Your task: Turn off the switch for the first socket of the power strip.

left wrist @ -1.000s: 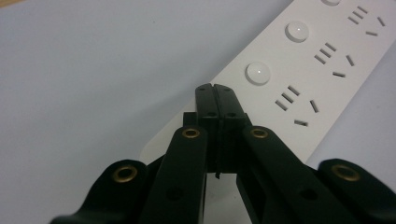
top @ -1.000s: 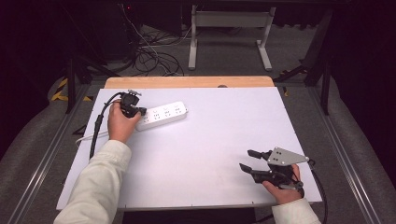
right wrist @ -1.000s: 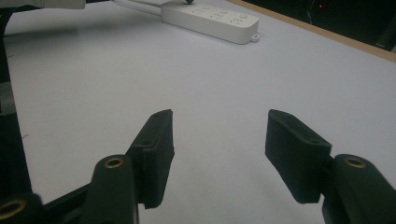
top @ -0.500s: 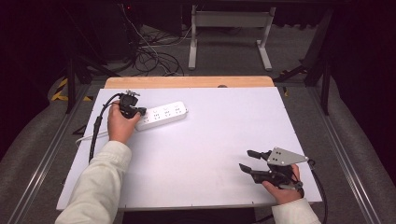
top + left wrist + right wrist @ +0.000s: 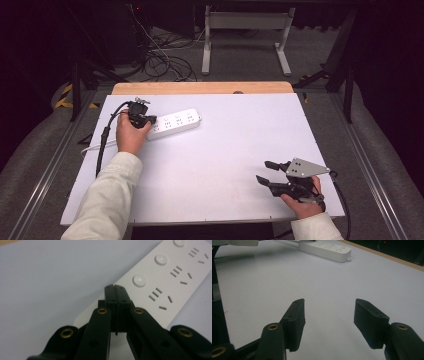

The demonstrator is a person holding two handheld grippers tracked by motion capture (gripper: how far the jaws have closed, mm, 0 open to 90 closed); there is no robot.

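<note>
Power strip (image 5: 175,122): lies far left on white worktop (image 5: 225,150), nothing plugged in.
Left gripper (image 5: 115,290): jaws closed empty, tips at strip's near end.
Right gripper (image 5: 329,315): open, empty, well apart.
Progress: likely early, strip merely touched.

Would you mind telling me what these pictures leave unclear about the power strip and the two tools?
- Power strip, high view: its near end is hidden by the left tool.
- Left gripper view: whether the shut tips press the strip is unclear; the jaws cover the contact.
- Right tool: nothing lies between its open jaws.
</note>
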